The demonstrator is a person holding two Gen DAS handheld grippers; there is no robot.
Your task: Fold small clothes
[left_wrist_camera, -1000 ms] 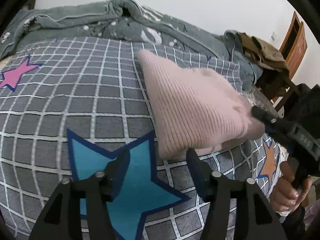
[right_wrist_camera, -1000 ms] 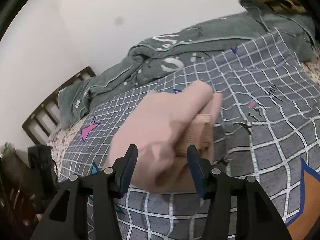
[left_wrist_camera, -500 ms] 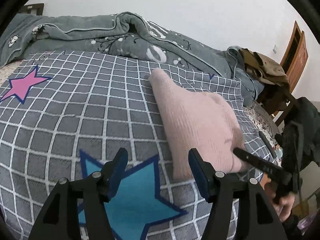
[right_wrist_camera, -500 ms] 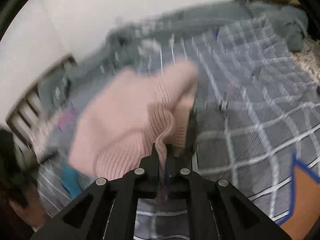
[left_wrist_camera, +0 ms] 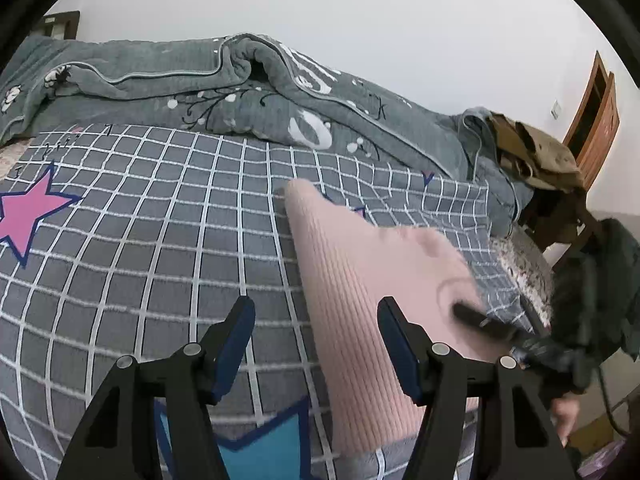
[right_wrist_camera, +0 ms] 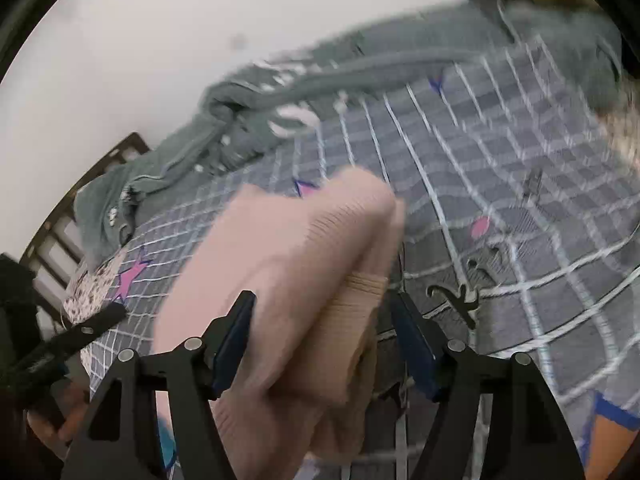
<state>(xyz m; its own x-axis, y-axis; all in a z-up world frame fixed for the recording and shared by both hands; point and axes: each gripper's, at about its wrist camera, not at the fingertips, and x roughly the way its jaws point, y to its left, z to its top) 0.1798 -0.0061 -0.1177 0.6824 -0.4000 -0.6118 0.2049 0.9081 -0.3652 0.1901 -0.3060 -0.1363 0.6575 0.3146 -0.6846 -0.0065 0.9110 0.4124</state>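
Pink knit garment [left_wrist_camera: 360,304] lies folded on the checked bedspread [left_wrist_camera: 140,240].
Right gripper [right_wrist_camera: 324,336] jaws, just opened, straddle its near edge without pressing; left gripper [left_wrist_camera: 316,344] stands apart, empty.

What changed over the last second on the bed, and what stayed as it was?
The right gripper pinched an edge of the pink ribbed knit garment, then its jaws have just been opening; the garment now lies between them, released. The left gripper drew back a little, jaws open and empty. The grey checked bedspread and rumpled grey-green blanket stayed put.
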